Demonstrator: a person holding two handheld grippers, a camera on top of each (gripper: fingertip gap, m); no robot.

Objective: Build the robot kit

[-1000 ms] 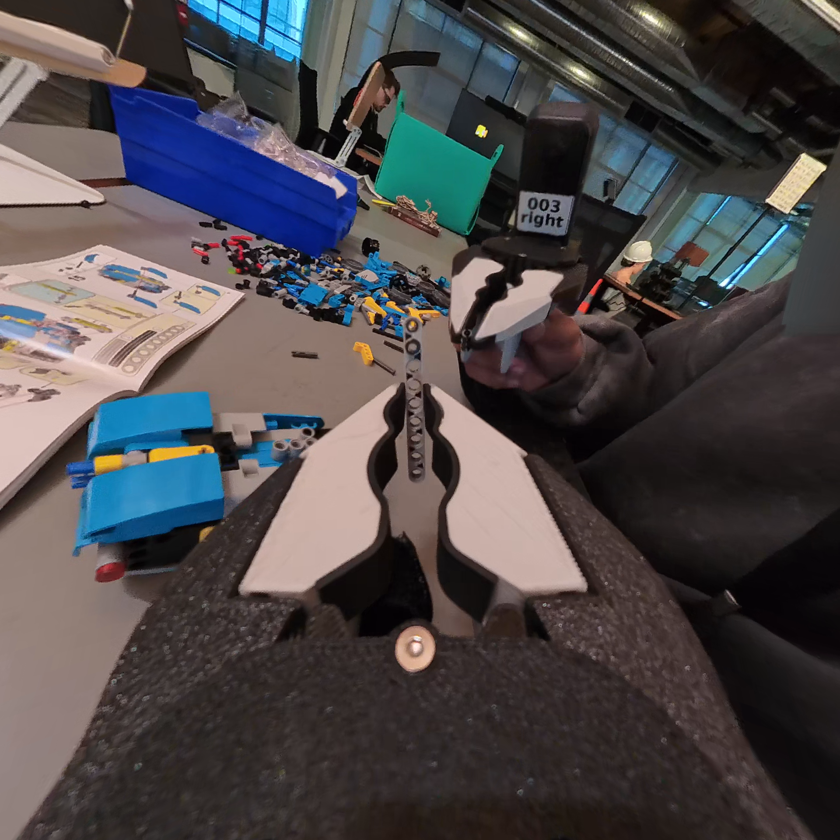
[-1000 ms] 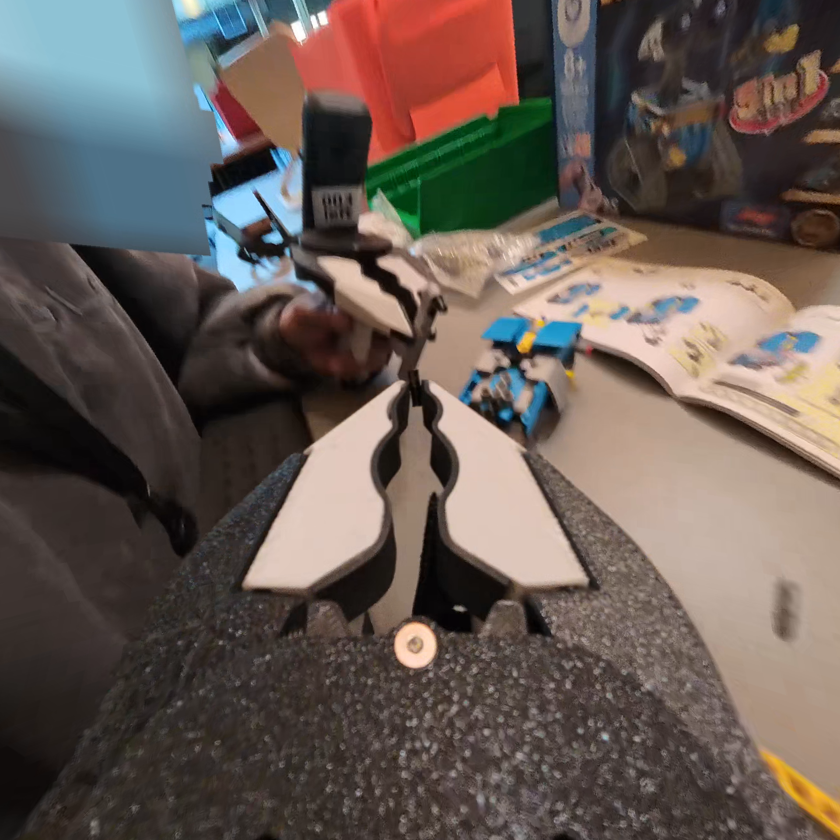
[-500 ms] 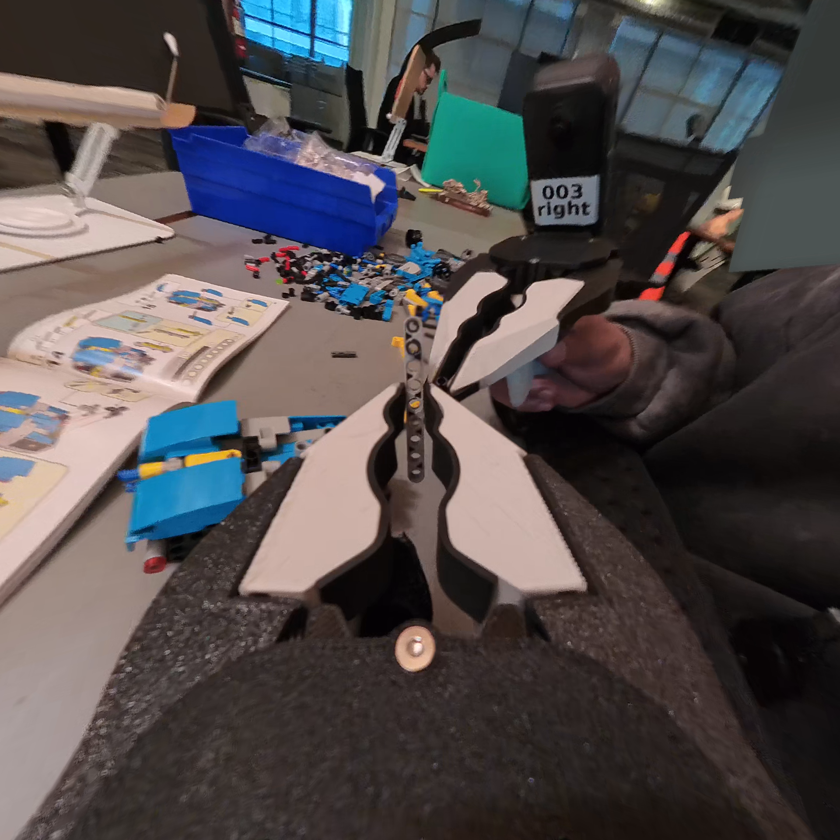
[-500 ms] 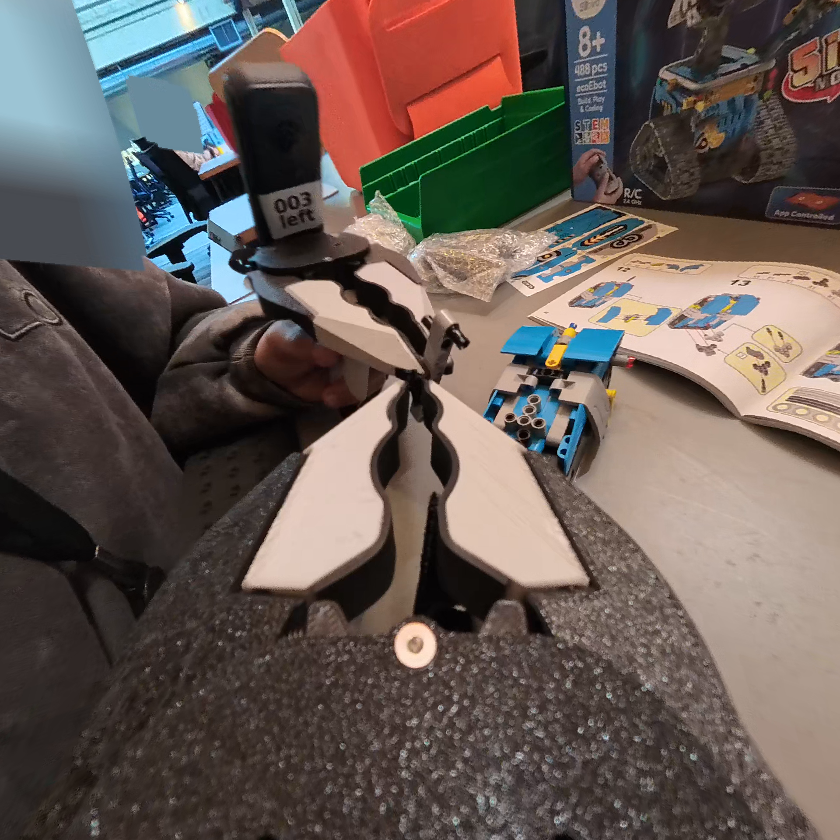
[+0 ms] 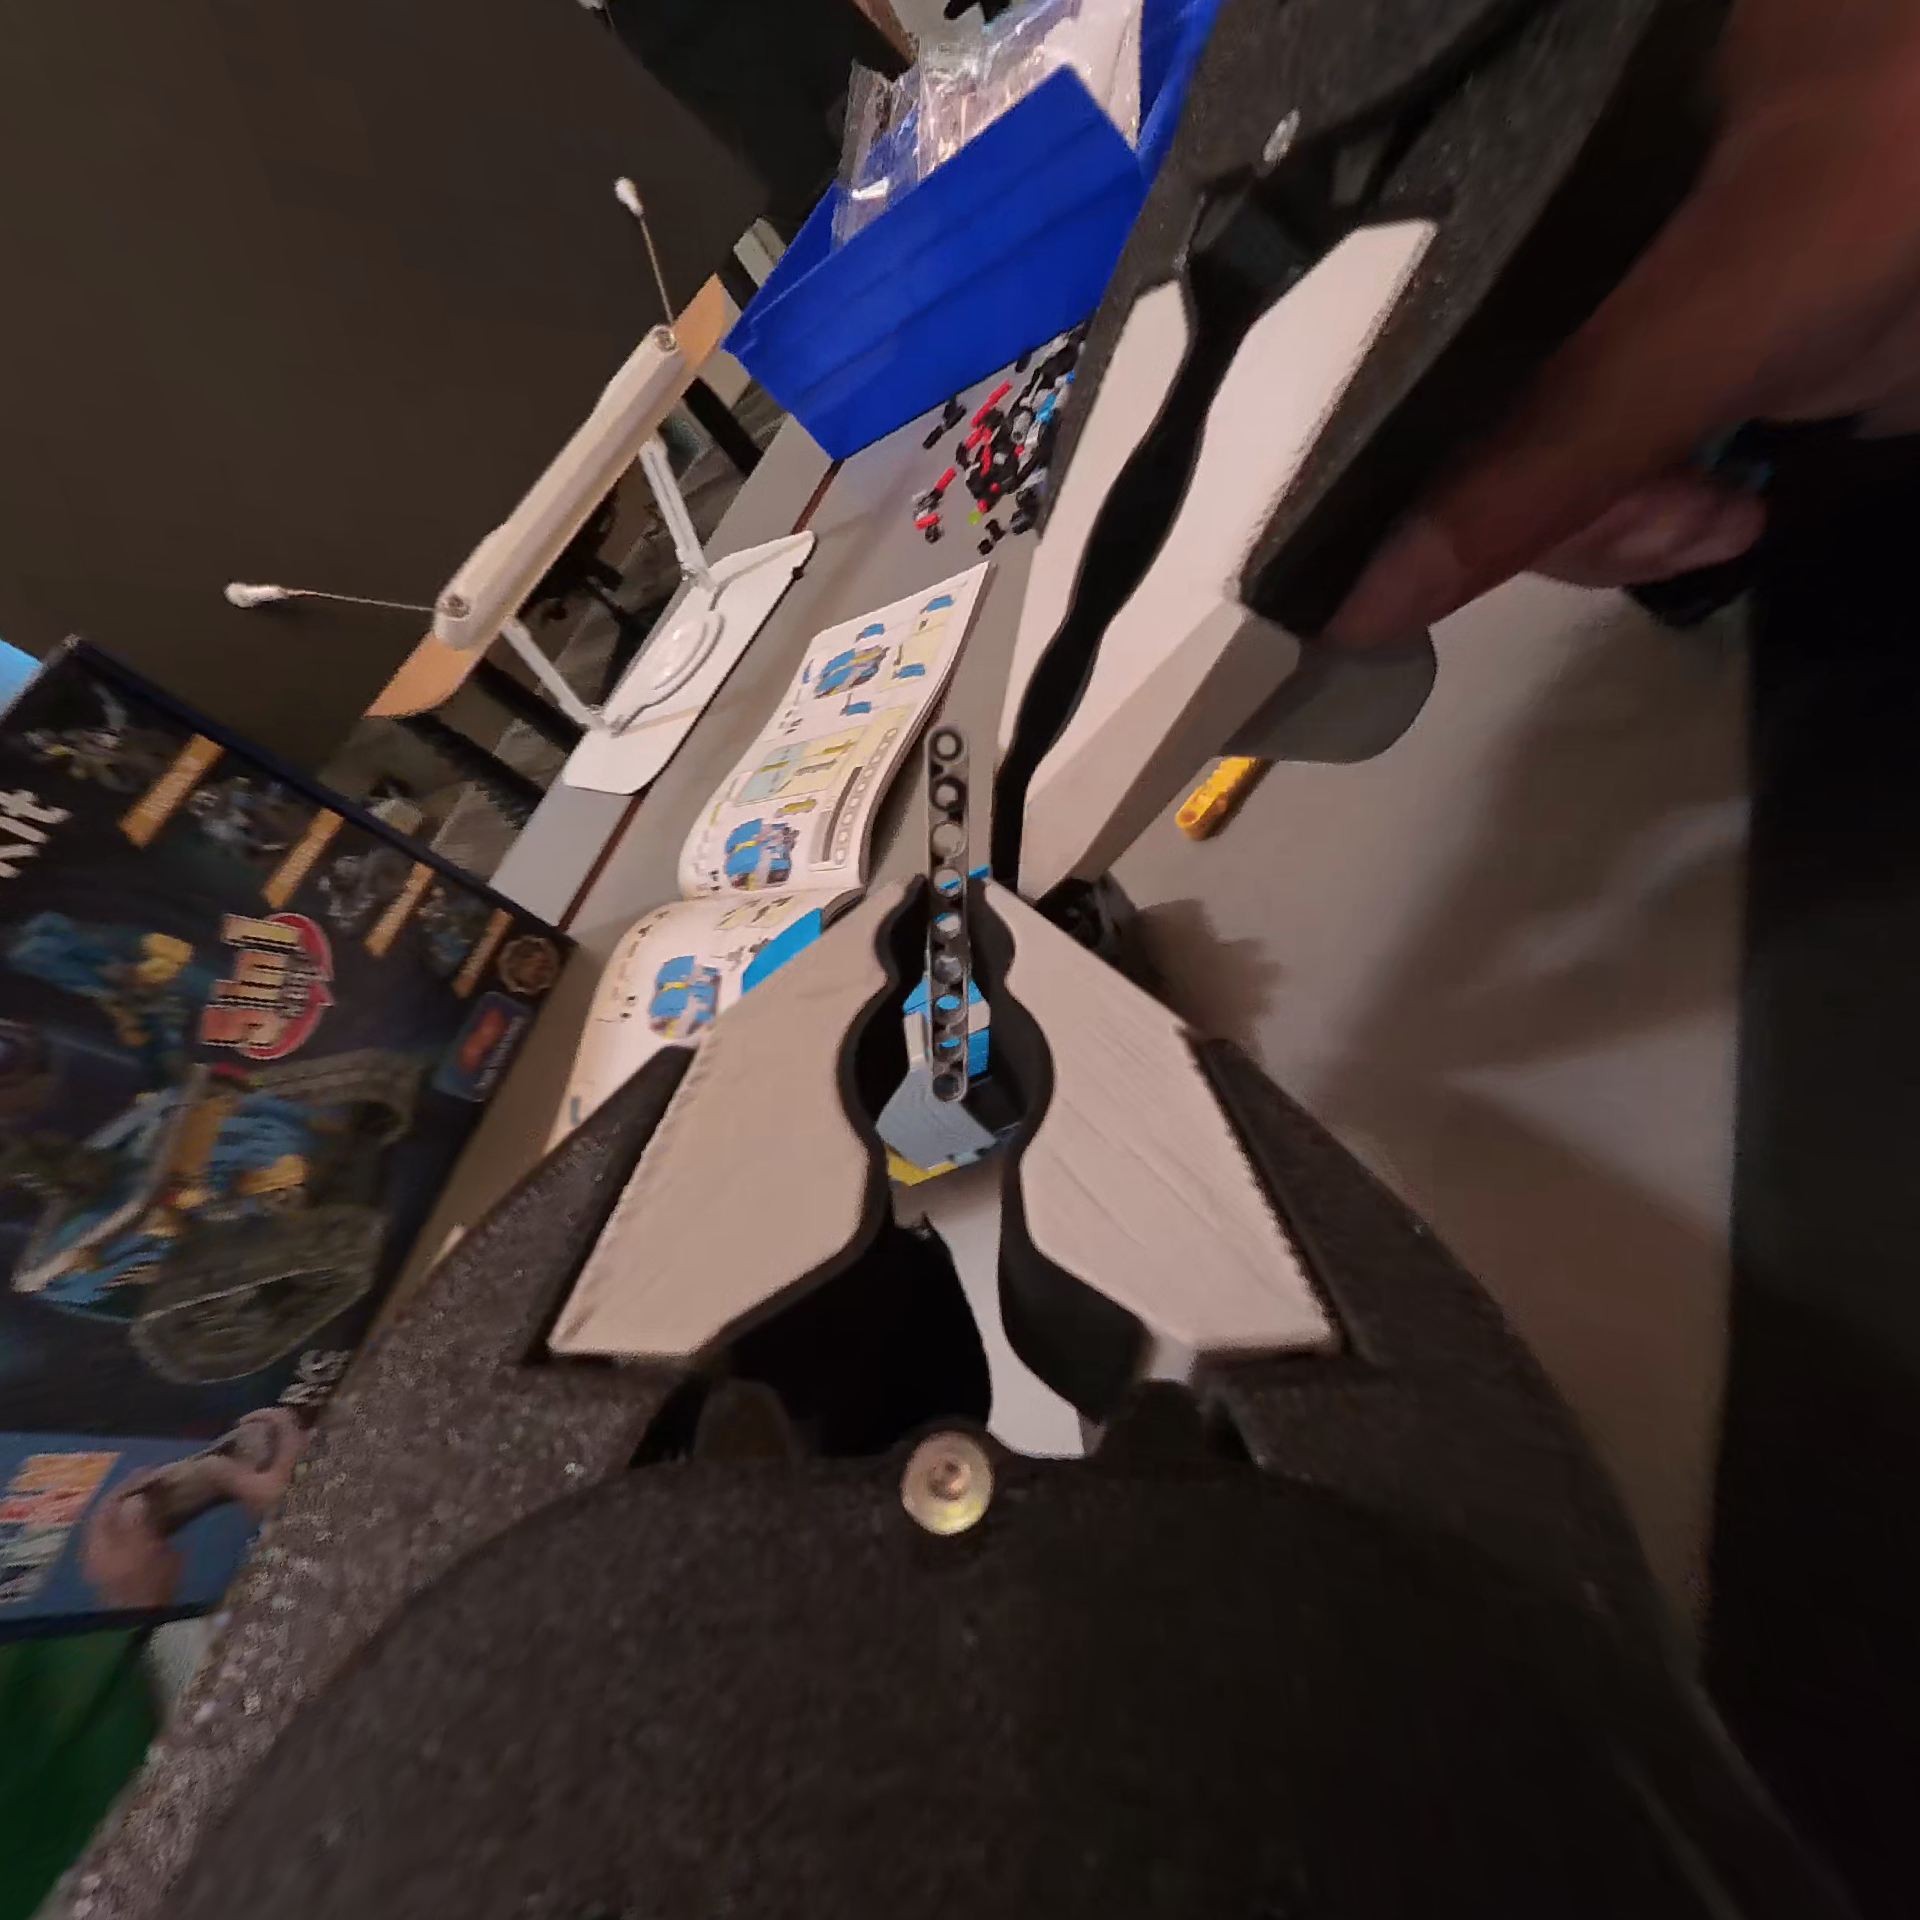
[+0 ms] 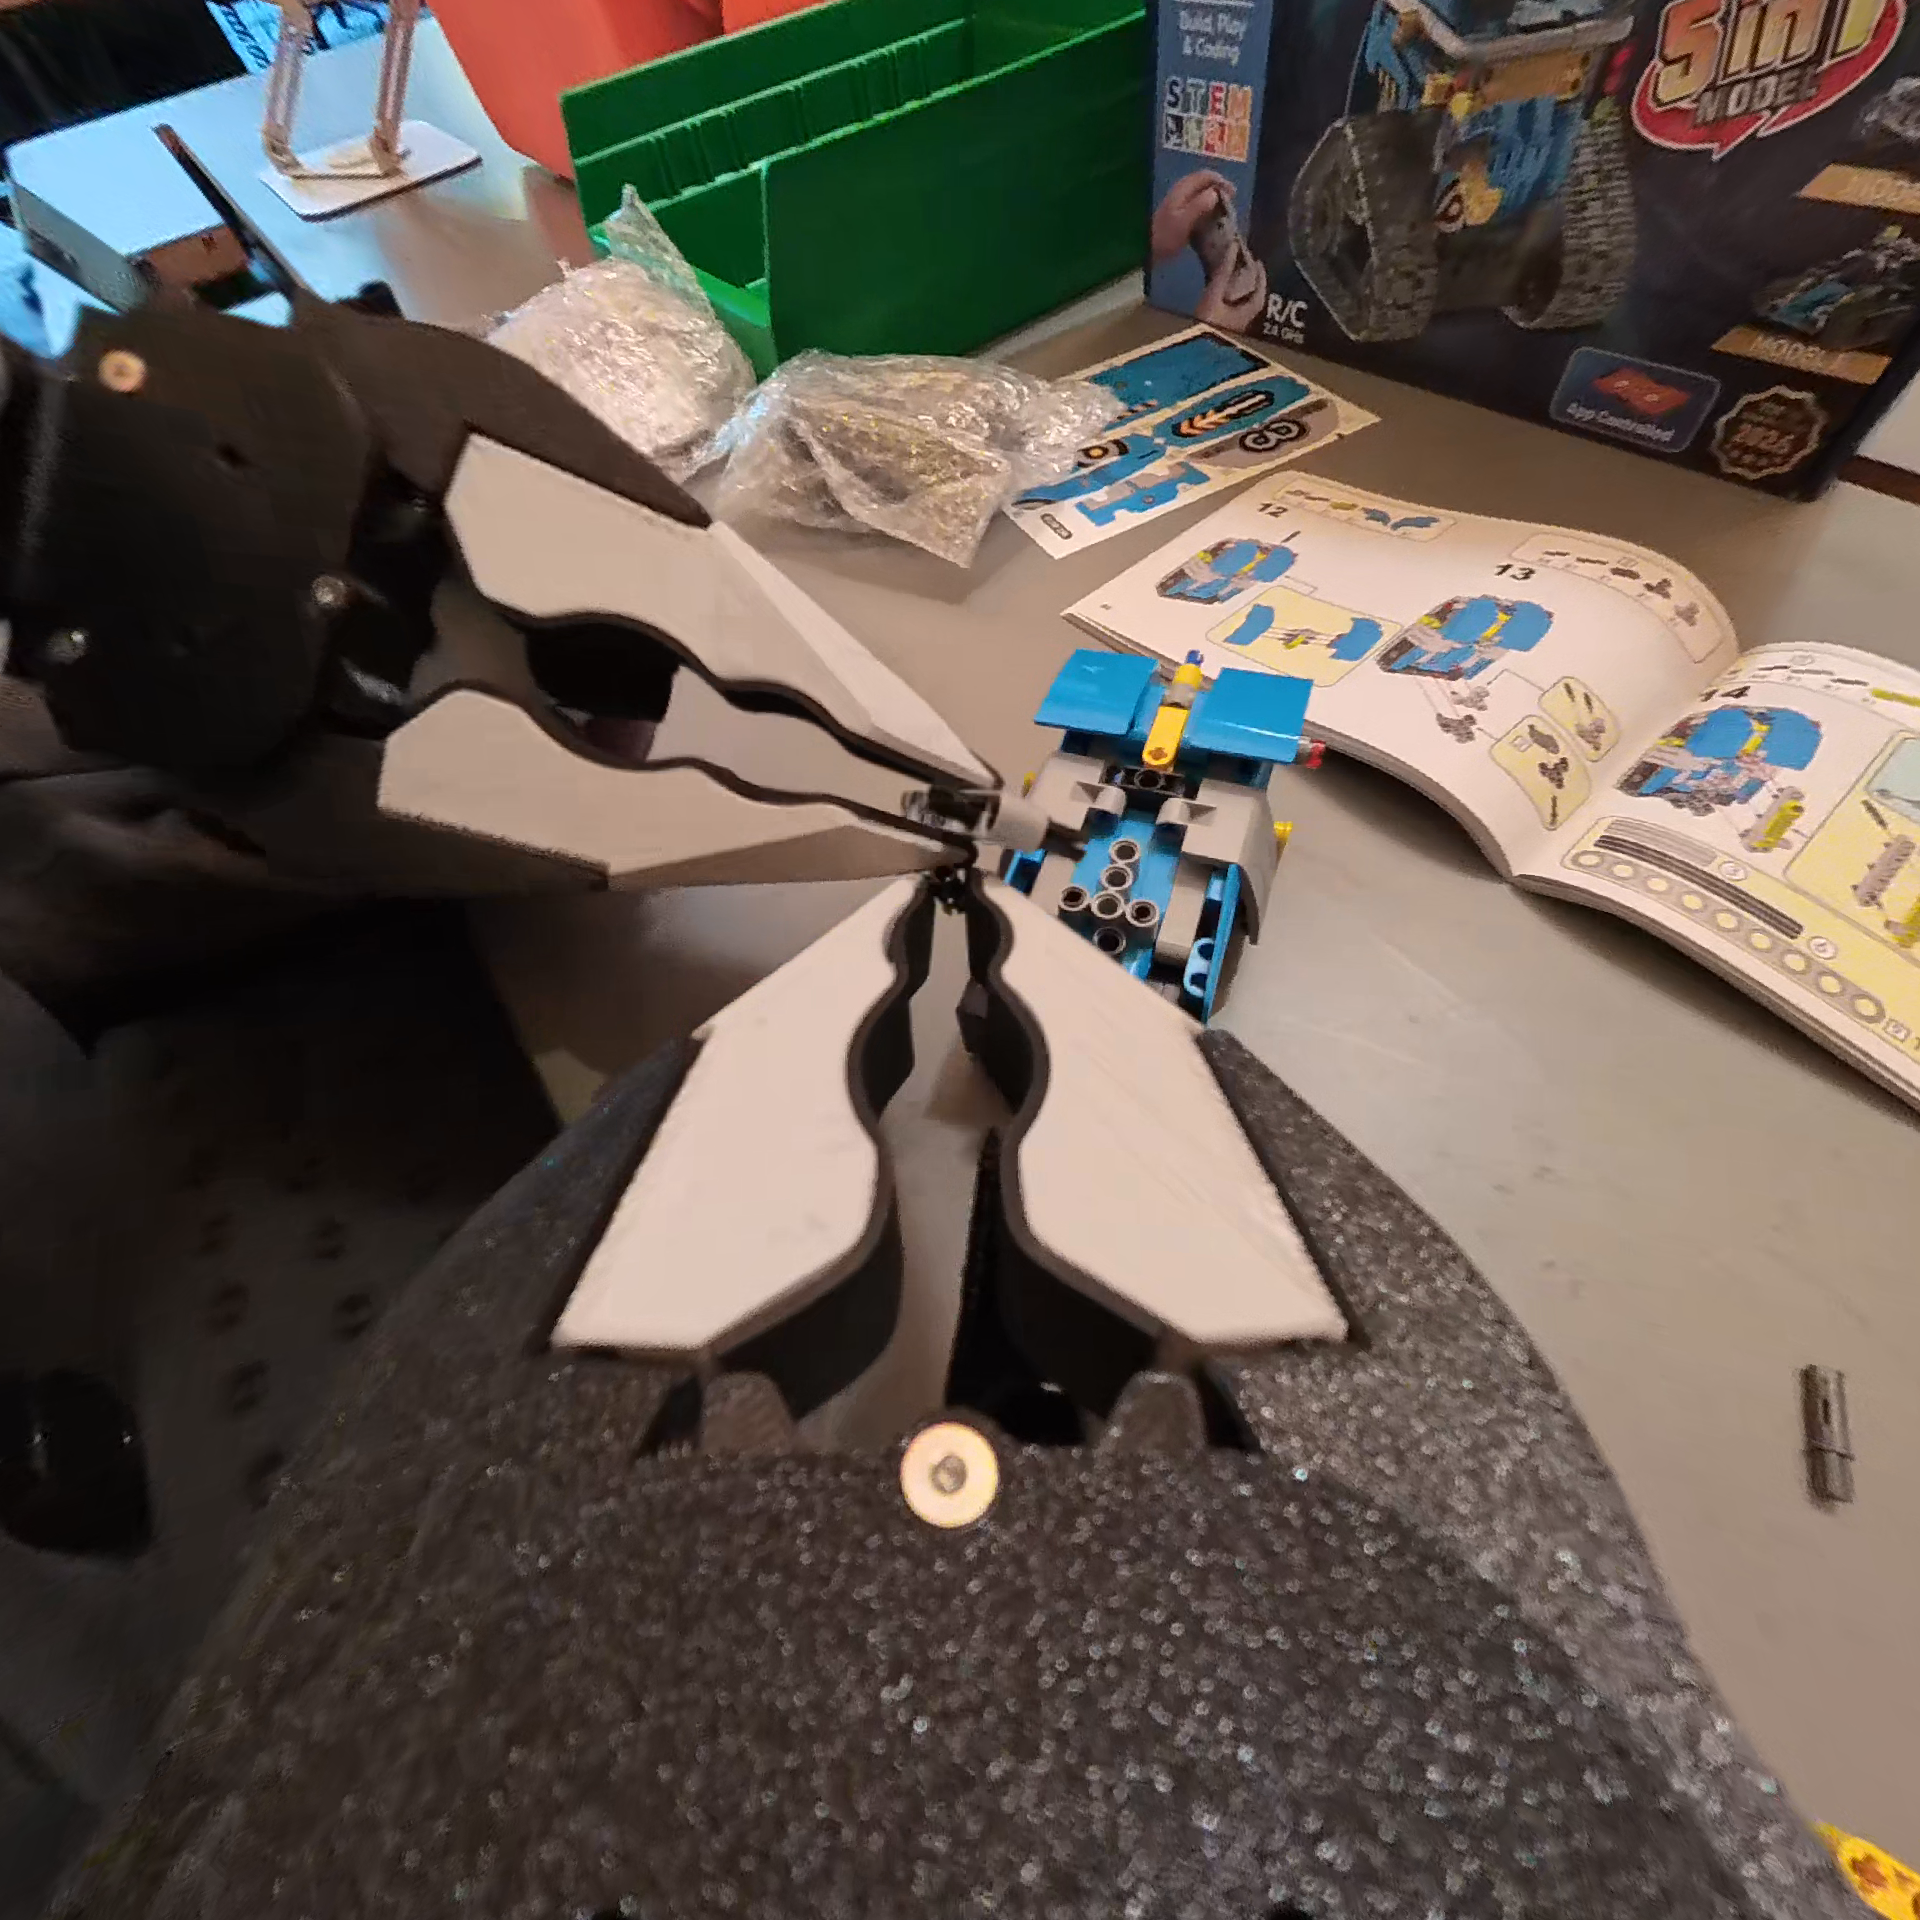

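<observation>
Left hand-held gripper (image 5: 943, 902) clamped on grey beam (image 5: 947, 914), long axis running forward past the tips, above worktop (image 5: 1455, 935). Right hand-held gripper (image 6: 948, 891) pinched on small black pin (image 6: 948, 885), just below beam, near blue model (image 6: 1153, 821).

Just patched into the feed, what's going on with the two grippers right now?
A person holds both grippers over a grey table. The left gripper is shut on a grey holed beam. The right gripper is shut on a small dark piece, its tips meeting the left gripper's tips at the beam. A half-built blue model and an open instruction booklet lie just behind.
</observation>
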